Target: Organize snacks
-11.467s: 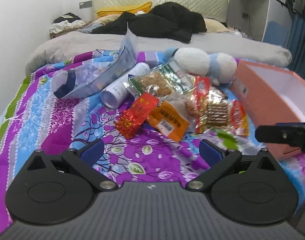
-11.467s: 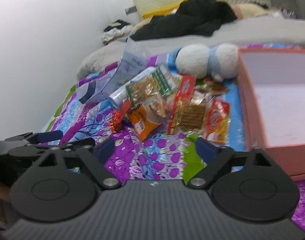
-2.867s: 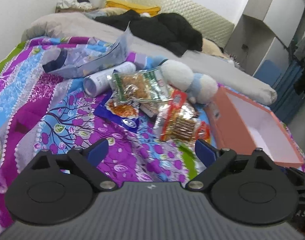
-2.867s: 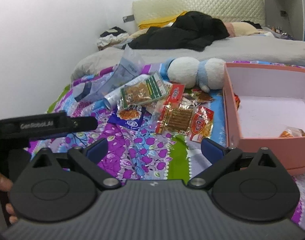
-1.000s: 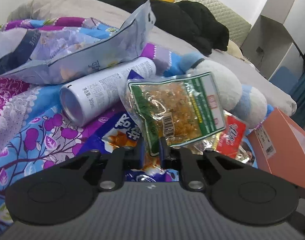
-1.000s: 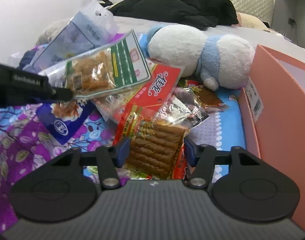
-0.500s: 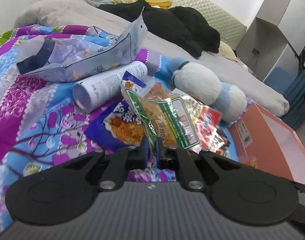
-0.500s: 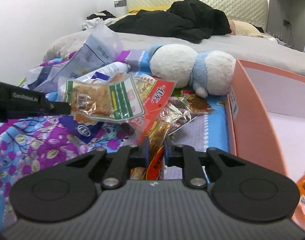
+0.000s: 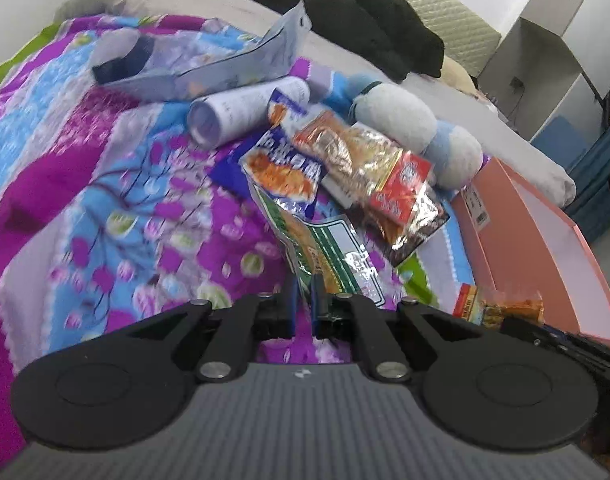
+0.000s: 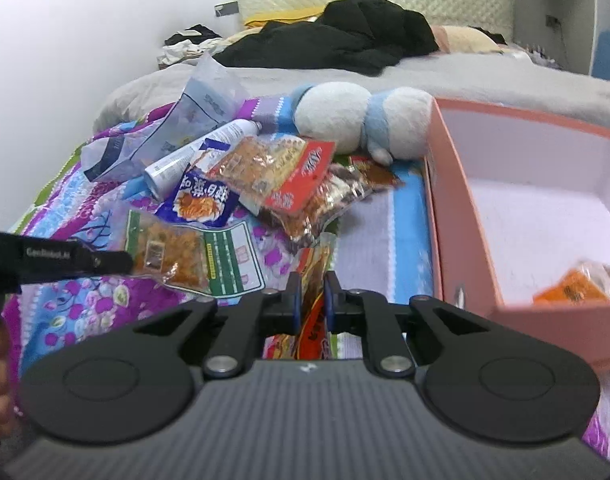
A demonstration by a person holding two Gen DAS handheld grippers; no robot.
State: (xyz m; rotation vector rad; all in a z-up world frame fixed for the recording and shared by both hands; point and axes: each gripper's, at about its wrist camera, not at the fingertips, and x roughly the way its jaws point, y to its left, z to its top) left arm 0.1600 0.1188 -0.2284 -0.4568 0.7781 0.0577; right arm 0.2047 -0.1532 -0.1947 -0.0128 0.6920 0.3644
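My left gripper is shut on the edge of a green-and-clear snack bag and holds it above the bedspread; the bag also shows in the right wrist view. My right gripper is shut on an orange-red biscuit packet, held beside the pink box. The box holds an orange snack. A blue noodle packet and a red-labelled snack bag lie in a pile on the bedspread.
A white spray can, a pale blue pouch and a white-and-blue plush toy lie behind the pile. Black clothes lie further up the bed. The wall is to the left.
Both grippers have lifted and pulled back with their packets. The green bag has come off the pile, and the biscuit packet has moved toward the pink box.
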